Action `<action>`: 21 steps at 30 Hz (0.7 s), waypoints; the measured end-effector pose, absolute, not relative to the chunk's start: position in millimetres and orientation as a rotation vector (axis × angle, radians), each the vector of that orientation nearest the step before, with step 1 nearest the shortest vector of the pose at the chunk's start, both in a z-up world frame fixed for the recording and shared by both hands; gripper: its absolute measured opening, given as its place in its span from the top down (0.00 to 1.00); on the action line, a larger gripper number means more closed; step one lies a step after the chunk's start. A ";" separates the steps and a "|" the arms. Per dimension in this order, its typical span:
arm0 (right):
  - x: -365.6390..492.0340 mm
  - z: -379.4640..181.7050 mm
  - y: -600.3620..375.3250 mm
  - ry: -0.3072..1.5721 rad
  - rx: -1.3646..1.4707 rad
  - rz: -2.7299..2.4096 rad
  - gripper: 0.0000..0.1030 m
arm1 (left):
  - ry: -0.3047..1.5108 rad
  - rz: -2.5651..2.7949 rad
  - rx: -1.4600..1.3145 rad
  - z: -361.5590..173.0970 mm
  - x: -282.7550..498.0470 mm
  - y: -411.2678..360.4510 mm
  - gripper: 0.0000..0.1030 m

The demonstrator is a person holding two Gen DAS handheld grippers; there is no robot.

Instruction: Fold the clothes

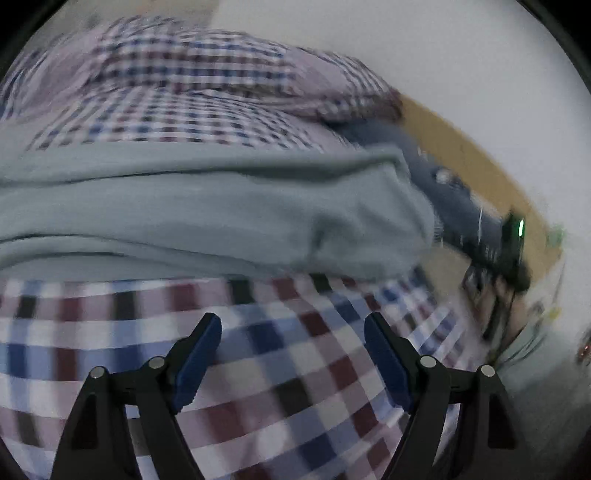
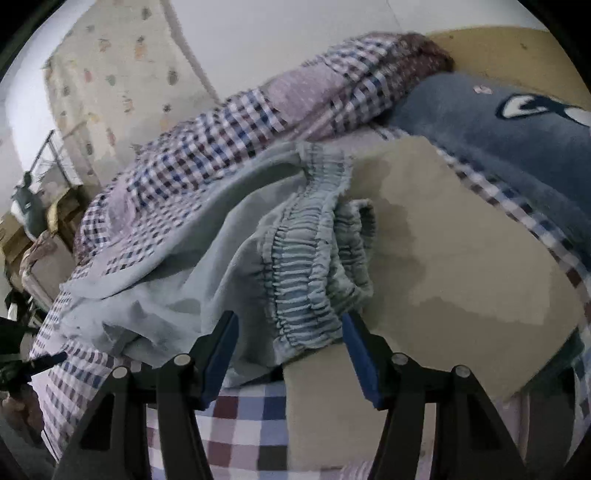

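On the checked bedsheet (image 2: 236,417) lay pale blue trousers (image 2: 207,258), crumpled, their gathered elastic waistband (image 2: 303,258) bunched up just ahead of the right gripper (image 2: 290,354); its jaws stood apart, fabric between them, though whether the pads touched it I could not tell. Left gripper (image 1: 291,354) hung spread over bare checked sheet, nothing between its fingers, the trousers lying as a thick fold (image 1: 221,206) beyond it. Behind: a checked quilt (image 2: 229,122) heaped up, a dark blue plush toy (image 2: 491,122), a beige slab (image 2: 461,266), white wall (image 2: 277,29), patterned curtain (image 2: 118,66); no containers seen clearly.
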State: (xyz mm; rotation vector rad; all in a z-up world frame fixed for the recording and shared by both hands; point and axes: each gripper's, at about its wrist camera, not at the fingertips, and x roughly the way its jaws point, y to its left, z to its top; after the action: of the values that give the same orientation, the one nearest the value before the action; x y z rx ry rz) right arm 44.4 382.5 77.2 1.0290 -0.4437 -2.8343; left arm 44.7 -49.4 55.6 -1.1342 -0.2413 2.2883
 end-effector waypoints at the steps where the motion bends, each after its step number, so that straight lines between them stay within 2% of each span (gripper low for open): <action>1: 43.0 74.7 382.5 -0.428 1.027 -2.837 0.42 | -0.196 2.298 -1.128 51.6 46.9 -35.1 0.20; 7: 37.2 74.5 377.1 -0.343 0.990 -2.836 0.43 | -0.124 2.409 -1.086 39.4 25.4 0.9 0.21; 13: 34.4 65.3 389.5 -0.451 0.966 -2.817 0.43 | -0.148 2.440 -1.087 33.1 2.1 8.4 0.21; 18: 29.9 60.0 391.5 -0.474 0.966 -2.810 0.42 | -0.068 2.439 -1.142 27.1 -16.8 27.6 0.21; 20: 28.9 60.4 390.2 -0.462 0.960 -2.813 0.42 | -0.062 2.455 -1.145 27.0 -22.8 30.6 0.32; 21: 28.6 60.9 389.1 -0.449 0.957 -2.816 0.42 | -0.071 2.471 -1.138 29.1 -24.0 28.2 0.50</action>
State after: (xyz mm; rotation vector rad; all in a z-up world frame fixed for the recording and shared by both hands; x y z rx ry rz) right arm 28.6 389.1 60.9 0.9572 -0.4494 -2.8156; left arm -24.0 28.2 29.1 -1.1383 -0.0714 2.4713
